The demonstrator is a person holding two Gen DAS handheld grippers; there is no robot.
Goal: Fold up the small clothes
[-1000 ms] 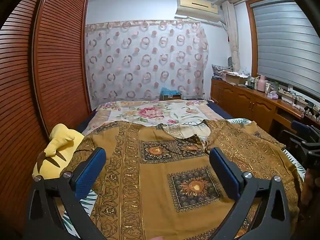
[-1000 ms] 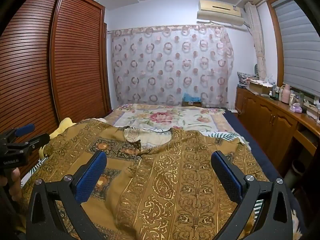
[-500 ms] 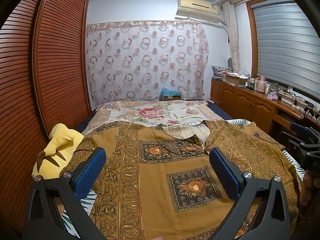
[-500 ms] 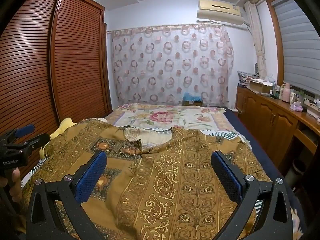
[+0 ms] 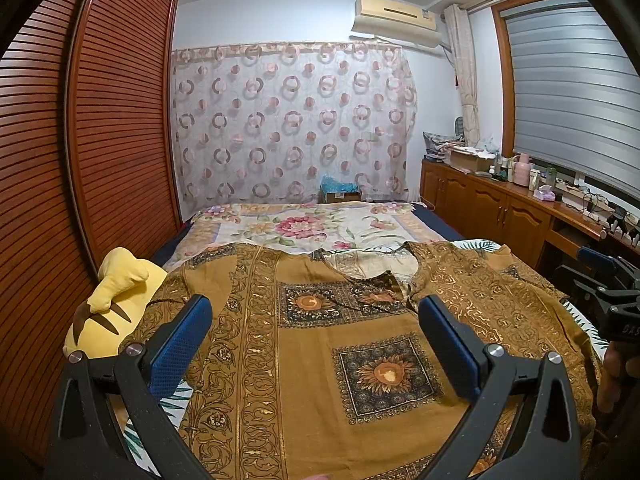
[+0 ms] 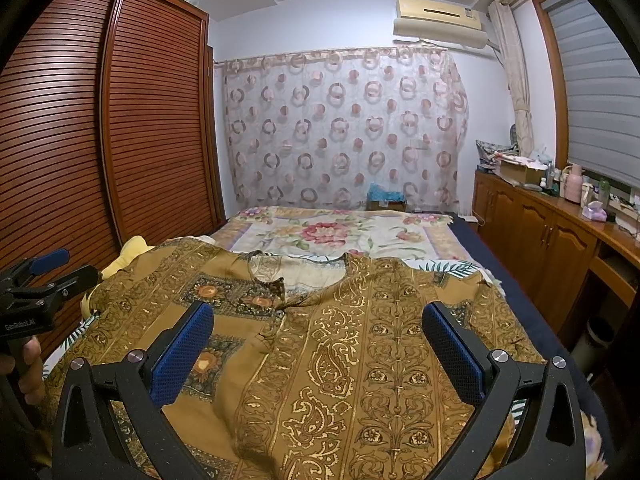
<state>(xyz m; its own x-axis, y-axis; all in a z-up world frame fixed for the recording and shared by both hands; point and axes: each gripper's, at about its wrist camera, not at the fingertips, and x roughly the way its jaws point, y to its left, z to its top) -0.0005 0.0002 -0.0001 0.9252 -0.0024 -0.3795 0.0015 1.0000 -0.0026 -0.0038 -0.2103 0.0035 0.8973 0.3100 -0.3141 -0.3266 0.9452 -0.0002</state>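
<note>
Now both grippers hover wide apart-jawed, holding nothing, over the spread gold-patterned shirt [image 5: 320,360].
Left gripper [image 5: 316,340] and right gripper [image 6: 318,344] should each pinch a hem corner nearest them, lifting evenly toward the neckline [image 6: 304,272].

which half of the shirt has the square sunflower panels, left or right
The left half of the brown shirt, on the yellow plush toy side: it carries dark square sunflower panels. The right half shows only gold scrollwork bands.
</note>
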